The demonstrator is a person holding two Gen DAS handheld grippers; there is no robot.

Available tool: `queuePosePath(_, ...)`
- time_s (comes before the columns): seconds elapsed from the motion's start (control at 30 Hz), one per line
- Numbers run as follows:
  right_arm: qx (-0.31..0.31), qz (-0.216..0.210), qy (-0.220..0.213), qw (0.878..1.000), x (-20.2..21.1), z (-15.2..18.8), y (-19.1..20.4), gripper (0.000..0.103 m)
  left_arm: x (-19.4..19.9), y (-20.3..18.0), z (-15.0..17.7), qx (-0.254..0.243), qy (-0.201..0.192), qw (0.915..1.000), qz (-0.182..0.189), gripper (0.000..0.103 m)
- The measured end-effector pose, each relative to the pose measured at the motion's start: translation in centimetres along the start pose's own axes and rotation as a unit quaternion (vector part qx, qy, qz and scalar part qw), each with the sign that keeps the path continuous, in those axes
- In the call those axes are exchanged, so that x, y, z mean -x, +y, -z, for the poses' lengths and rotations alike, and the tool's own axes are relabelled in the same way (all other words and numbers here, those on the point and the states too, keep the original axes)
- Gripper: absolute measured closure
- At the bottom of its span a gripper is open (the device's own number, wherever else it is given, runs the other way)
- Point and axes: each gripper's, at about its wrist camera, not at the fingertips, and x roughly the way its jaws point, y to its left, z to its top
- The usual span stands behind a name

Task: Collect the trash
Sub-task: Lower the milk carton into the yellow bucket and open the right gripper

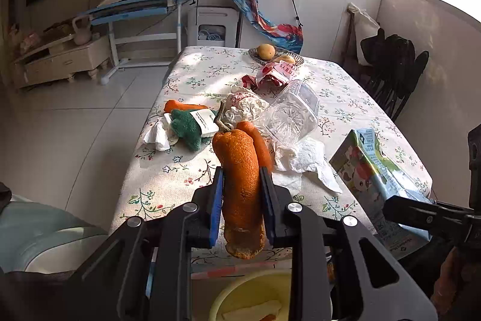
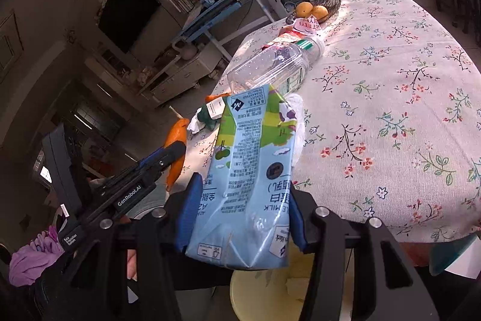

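My left gripper (image 1: 242,185) clamps an orange peel (image 1: 240,167), long axis along the fingers; my right gripper (image 2: 240,218) clamps a milk carton (image 2: 249,179). Both hang directly above the yellow bin (image 2: 261,291) at the table (image 2: 390,110) edge.

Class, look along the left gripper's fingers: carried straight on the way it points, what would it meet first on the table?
Probably the crumpled white paper, just beyond the orange peel that the left gripper holds; the clear plastic bottle lies slightly right. Depth is uncertain.
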Motion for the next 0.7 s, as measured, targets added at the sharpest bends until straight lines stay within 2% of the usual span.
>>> queuePosePath(0.23,0.064,0.007,0.101,0.993,-2.3,4.9,2.9,0.052,0.1,0.3,0.1,0.002,-0.001,1.0,-0.002,0.081)
queuePosePath(0.47,0.121,0.031,0.197,0.972,-5.4,8.2,4.5,0.051,0.1,0.3,0.2,0.002,0.0,1.0,-0.002,0.081)
queuePosePath(0.53,0.129,0.04,0.199,0.971,-5.6,8.3,4.6,0.049,0.2,0.3,0.3,0.002,0.0,1.0,-0.002,0.081)
queuePosePath(0.6,0.123,0.037,0.188,0.974,-5.3,7.9,4.5,0.045,0.2,0.4,0.3,0.002,0.0,1.0,-0.002,0.081)
queuePosePath(0.7,0.109,0.039,0.163,0.98,-4.6,7.3,3.9,0.045,0.2,0.3,0.4,0.001,0.001,1.0,-0.001,0.081)
